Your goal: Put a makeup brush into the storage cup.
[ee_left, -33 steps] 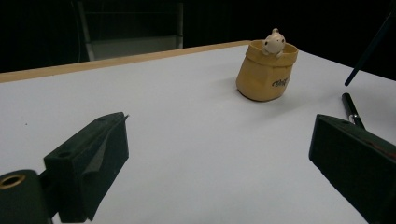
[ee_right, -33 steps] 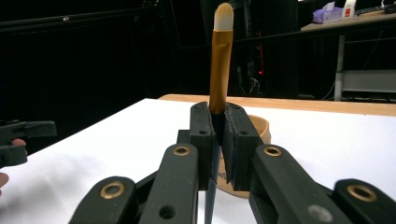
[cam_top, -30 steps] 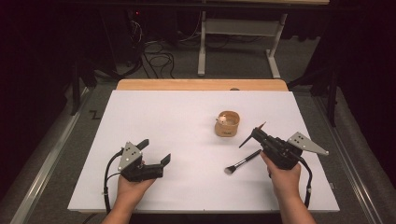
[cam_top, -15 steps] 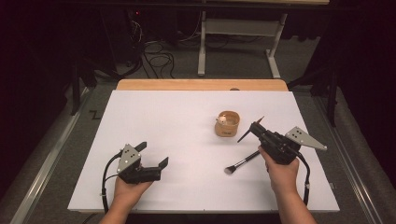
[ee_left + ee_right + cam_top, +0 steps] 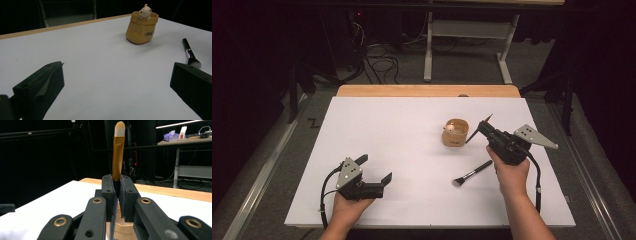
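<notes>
At the lower left of the high view my left gripper (image 5: 379, 181) rests on the white table sheet (image 5: 387, 130) with its jaws wide apart; they have just been opening further, and nothing lies between them. Right of centre stands the small tan pouch-shaped holder with a little cream figure at its rim (image 5: 455, 133). Below it and a little to the right, a black-handled makeup brush with a pale bristle head (image 5: 472, 173) lies flat on the sheet. At mid-right my right gripper (image 5: 484, 127) has its jaws clamped on a thin brush with a gold ferrule and cream tip (image 5: 118, 150), tip upward, handle slanting down toward the holder. I judge I'm placing this brush into the holder. Next I should bring the handle end over the mouth, lower it in, then let go.
</notes>
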The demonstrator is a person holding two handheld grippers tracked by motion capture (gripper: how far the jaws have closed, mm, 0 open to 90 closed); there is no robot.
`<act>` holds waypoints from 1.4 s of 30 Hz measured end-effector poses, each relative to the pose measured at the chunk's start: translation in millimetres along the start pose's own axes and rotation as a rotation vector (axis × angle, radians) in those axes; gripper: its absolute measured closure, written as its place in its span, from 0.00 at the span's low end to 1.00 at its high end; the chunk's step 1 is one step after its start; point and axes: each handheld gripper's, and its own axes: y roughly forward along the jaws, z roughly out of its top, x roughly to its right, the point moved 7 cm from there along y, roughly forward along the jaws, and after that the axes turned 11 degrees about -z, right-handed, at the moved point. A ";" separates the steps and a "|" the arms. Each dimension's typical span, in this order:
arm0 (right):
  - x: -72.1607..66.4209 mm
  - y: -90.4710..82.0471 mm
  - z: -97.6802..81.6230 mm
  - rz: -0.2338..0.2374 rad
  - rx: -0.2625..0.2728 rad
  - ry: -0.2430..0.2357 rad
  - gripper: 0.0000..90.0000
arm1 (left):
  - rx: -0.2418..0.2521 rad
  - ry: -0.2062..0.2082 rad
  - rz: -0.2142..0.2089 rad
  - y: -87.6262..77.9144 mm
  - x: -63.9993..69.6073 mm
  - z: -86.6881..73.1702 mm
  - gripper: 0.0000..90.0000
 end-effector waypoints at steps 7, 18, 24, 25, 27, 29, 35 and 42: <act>4.3 14.1 0.8 -0.015 -0.008 0.007 0.94 | 0.004 0.000 -0.003 0.0 1.1 -0.1 0.00; 6.6 27.9 11.6 -0.033 -0.005 0.007 0.94 | 0.018 -0.001 0.008 -5.1 -1.5 1.2 0.00; 6.2 34.7 17.2 -0.038 -0.006 0.000 0.94 | 0.015 -0.003 0.003 -6.1 -2.6 1.1 0.00; 5.8 35.8 17.8 -0.037 -0.009 -0.002 0.94 | 0.014 -0.003 0.001 -6.0 -2.5 0.9 0.00; 4.9 38.1 19.2 -0.038 -0.009 -0.003 0.94 | 0.013 -0.001 0.000 -6.0 -2.3 0.8 0.00; 4.4 40.3 20.4 -0.039 -0.009 -0.005 0.94 | 0.013 0.000 -0.001 -6.0 -2.2 1.0 0.00; 3.7 47.6 22.2 -0.043 -0.016 -0.007 0.94 | 0.014 0.003 -0.006 -5.4 -1.0 1.4 0.00; 5.7 57.5 21.7 -0.060 -0.027 -0.007 0.94 | 0.013 0.008 -0.012 -4.6 0.6 1.5 0.00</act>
